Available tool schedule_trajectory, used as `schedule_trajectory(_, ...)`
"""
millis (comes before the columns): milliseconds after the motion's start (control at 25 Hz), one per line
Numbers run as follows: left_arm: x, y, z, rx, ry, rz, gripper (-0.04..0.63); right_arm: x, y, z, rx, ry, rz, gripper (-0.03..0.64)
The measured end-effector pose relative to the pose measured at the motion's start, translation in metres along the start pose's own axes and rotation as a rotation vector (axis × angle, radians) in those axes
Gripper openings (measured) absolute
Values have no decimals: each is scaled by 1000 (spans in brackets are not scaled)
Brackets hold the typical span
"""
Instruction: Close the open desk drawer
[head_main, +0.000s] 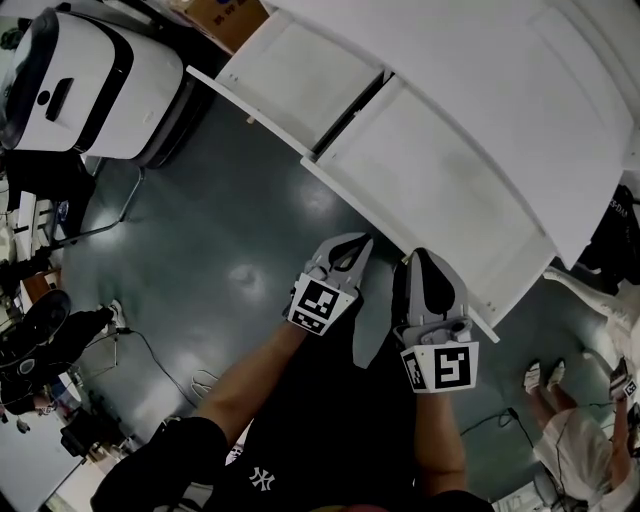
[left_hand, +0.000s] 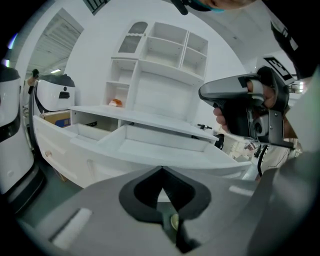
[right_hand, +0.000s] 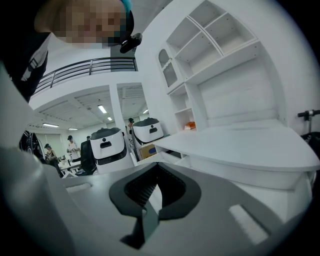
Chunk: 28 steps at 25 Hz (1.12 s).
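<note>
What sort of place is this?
Probably a robotics lab or test hall: a white desk with open drawers, bulky white machines on a glossy floor, and people beneath a railed mezzanine.

Glossy dark floor (head_main: 200, 260) (one pale glare spot). White machines (head_main: 90, 80) stand near a cardboard box (head_main: 225, 18). White shelves (left_hand: 165, 55) rise against a white wall (left_hand: 92, 62). Ceiling strip lights (right_hand: 102, 108) glow below a railing (right_hand: 90, 67).

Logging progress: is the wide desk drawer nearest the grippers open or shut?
Open: the drawer stands pulled out from under the desktop, its inside showing.
</note>
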<state>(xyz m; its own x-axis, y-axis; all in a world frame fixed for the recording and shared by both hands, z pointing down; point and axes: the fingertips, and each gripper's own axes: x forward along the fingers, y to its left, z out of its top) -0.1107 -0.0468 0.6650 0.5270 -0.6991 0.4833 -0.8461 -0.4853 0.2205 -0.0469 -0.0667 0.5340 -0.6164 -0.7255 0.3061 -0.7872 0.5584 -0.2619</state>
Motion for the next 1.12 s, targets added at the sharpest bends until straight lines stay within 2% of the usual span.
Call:
schedule_trajectory(360, 29, -4, -17, 11, 28, -25, 2, 0, -25, -14, 8, 14, -25, 21)
schedule_trajectory(1120, 60, -2, 2, 25, 49, -11, 2, -4, -67, -14, 26, 33, -71, 21)
